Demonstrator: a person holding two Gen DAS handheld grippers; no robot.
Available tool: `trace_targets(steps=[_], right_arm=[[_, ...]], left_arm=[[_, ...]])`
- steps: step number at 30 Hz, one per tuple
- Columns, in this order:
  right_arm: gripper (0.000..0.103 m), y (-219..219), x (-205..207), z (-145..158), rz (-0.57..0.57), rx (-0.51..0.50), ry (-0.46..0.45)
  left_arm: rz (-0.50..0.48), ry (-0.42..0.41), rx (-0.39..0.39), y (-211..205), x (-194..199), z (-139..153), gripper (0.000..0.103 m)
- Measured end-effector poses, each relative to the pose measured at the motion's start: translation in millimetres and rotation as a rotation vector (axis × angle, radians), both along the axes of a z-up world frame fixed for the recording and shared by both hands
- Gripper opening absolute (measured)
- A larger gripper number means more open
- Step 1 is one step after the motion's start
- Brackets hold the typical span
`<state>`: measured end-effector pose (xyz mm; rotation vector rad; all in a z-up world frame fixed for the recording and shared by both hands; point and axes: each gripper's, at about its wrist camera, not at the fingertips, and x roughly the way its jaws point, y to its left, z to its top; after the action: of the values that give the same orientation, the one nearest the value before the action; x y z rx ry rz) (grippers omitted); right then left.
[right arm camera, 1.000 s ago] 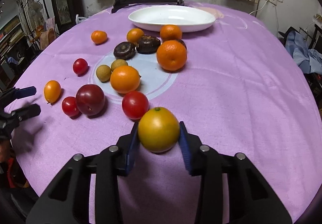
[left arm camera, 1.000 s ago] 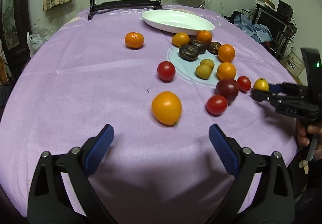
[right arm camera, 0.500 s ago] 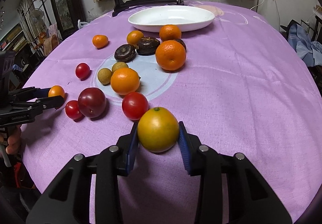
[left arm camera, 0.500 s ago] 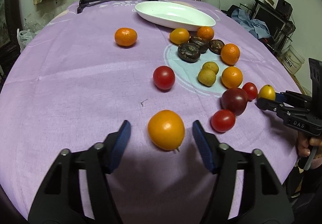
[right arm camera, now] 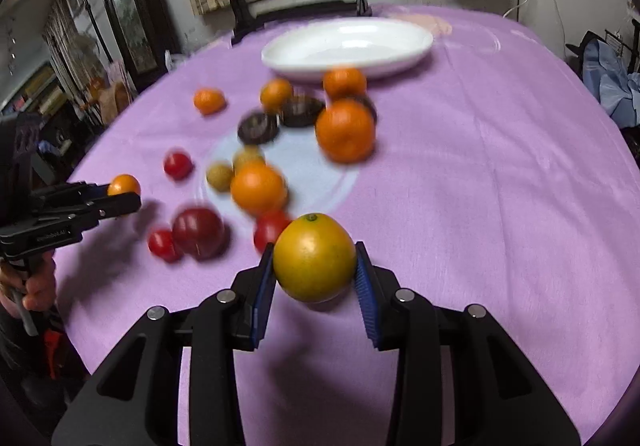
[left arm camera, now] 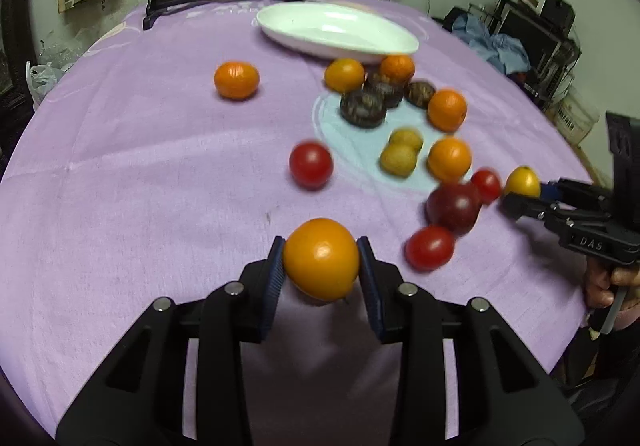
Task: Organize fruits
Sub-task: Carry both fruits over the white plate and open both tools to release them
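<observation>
- Between the left gripper's [left arm camera: 321, 273] jaws sits a gripped orange tomato [left arm camera: 321, 258].
- Right gripper [right arm camera: 315, 273] jaws clamp a yellow-orange citrus [right arm camera: 314, 257].
- White plate [right arm camera: 416, 45] stands farther along the bench.

Orange, red and yellow-green fruits [left arm camera: 321, 259] on a purple tablecloth [left arm camera: 140, 165], beside a white dish [left arm camera: 336, 30].
</observation>
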<state>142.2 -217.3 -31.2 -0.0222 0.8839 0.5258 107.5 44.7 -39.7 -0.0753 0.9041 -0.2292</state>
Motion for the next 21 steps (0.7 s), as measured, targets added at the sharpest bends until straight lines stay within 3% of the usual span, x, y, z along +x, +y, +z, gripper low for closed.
trace_targets(steps=[5,8,11,15,21], right_arm=[[0.038,15.8,47.9,37.6,-0.022,0.044,-0.133],[0.038,31.9,101.0,47.3,-0.059,0.041,-0.172],[0.038,45.3,155.3,43.3,-0.082,0.037,-0.137],[0.038,58.2,210.6,25.7,-0.096,-0.005,-0.053],[0.038,68.4,247.8,-1.4,-0.088,-0.060,0.037]], left_arm=[[-0.006,-0.094,-0.020,0.8,37.8,36.4,0.036],[-0.019,-0.121,-0.074,-2.9,89.4,57.3,0.036],[-0.004,-0.116,-0.059,-14.1,152.8,64.8,0.036],[0.038,-0.022,-0.058,-23.4,231.3,50.5,0.036],[0.047,0.085,0.026,-36.8,287.9,19.3,0.037]])
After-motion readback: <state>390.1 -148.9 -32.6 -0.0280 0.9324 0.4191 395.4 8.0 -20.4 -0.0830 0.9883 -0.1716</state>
